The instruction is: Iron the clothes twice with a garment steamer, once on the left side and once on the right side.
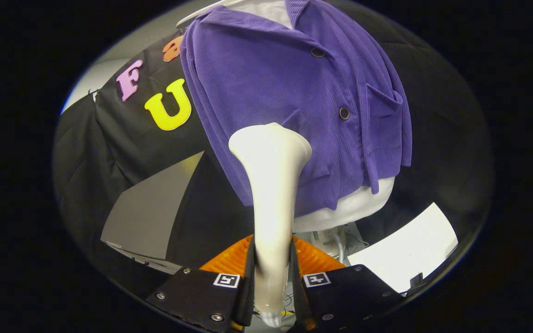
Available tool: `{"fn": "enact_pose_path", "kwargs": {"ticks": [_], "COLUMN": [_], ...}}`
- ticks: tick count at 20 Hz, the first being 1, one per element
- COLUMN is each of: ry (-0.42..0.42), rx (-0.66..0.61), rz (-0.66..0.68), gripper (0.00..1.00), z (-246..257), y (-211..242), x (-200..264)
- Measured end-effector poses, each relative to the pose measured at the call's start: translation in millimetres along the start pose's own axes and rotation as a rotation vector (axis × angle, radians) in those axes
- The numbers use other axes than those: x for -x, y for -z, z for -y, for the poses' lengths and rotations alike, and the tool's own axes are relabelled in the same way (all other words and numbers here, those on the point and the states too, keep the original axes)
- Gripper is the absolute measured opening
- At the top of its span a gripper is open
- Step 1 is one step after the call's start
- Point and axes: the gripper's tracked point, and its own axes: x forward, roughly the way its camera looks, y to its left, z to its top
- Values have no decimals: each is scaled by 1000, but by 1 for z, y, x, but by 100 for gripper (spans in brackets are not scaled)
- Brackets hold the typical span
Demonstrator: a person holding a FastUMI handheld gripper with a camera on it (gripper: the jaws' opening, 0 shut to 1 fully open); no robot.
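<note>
A cream-white garment steamer [271,185] stands up between my two fingers, its narrow handle clamped by both black pads [249,268]. My gripper [271,273] is shut on that handle. The steamer's wide flared head sits against the lower front of a purple corduroy jacket [289,92]. The jacket has dark buttons and chest pockets, and it hangs on a white mannequin torso [345,210] just beyond the fingers. The head overlaps the jacket panel left of the button line. Whether the head touches the cloth I cannot tell.
Black cloth forms the booth wall [109,152] behind and around the mannequin. A grey panel [155,212] lies to the left below the jacket. A white sheet [410,249] lies to the right. The mannequin's stand and some cables [336,240] show under the torso.
</note>
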Motion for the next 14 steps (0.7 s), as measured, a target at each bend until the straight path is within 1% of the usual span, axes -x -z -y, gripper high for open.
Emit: {"fn": "enact_pose_path", "kwargs": {"ticks": [4, 10, 14], "ry": [8, 29, 51], "rx": [7, -17, -35], "rz": [-56, -125, -170], "gripper": [36, 35, 35], "z": [4, 12, 31], "y": [28, 65, 97], "x": [-11, -28, -42]}}
